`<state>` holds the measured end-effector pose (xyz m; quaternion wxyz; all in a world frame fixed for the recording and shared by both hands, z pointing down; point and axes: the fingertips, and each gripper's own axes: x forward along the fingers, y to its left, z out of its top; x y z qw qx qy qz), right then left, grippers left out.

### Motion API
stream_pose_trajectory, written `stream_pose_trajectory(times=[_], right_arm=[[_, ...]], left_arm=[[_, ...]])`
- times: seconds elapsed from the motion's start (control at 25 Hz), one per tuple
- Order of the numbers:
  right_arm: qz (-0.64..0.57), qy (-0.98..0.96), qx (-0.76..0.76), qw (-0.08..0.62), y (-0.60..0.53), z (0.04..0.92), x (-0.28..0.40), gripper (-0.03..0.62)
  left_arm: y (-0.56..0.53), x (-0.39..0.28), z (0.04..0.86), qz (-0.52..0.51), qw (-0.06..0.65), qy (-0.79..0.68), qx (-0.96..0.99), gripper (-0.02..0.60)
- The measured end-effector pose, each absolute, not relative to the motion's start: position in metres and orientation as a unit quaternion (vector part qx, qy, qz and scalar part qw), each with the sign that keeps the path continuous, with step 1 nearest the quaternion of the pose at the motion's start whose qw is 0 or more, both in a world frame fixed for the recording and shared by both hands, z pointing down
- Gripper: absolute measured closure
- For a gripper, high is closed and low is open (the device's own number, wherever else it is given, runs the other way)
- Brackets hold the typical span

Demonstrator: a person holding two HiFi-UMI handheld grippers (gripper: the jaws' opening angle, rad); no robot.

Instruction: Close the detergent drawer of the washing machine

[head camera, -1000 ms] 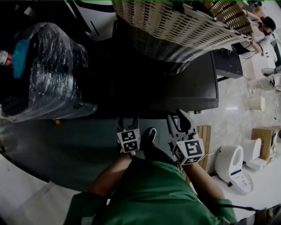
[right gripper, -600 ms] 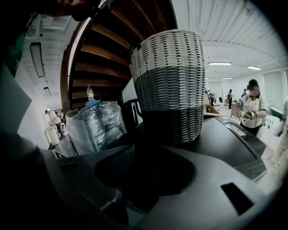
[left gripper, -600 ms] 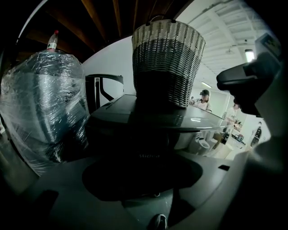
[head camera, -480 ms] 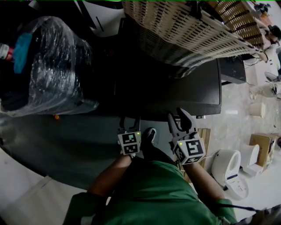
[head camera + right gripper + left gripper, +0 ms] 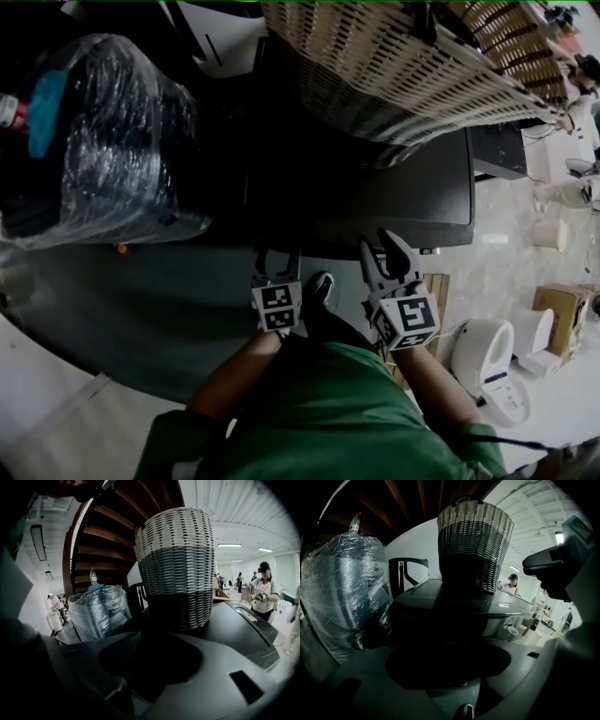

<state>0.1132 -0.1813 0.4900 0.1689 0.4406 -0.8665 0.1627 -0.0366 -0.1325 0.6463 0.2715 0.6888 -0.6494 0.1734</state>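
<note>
Detergent drawer: I can't pick it out. I judge it sits in the front of the washing machine (image 5: 394,202), which is lost in dark just ahead of both tools.

Left hand-held gripper (image 5: 277,255): jaws apart, nothing in them.

Right hand-held gripper (image 5: 384,251): jaws wide, just been closing a little, nothing pressed between them.

Both are held low at the near edge, likely lined up for a push, which needs no grip.

Machine top is smooth, dark and glossy. A woven two-tone basket (image 5: 403,66) stands on it, with a crinkled film-wrapped bundle (image 5: 94,141) to the left.
</note>
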Motion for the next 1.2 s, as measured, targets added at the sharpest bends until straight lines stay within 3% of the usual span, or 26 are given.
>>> stream_pose_trajectory(times=[0.8,1.2], right_arm=[[0.158,-0.862,0.456,0.157,-0.180,0.477,0.110,0.448],[0.136,-0.853,0.491,0.114,-0.163,0.440,0.106,0.450]], left_arm=[[-0.134,-0.040,0.641,0.186,0.277,-0.625,0.706,0.302],[-0.128,-0.079,0.547,0.125,0.190,-0.617,0.754,0.322]])
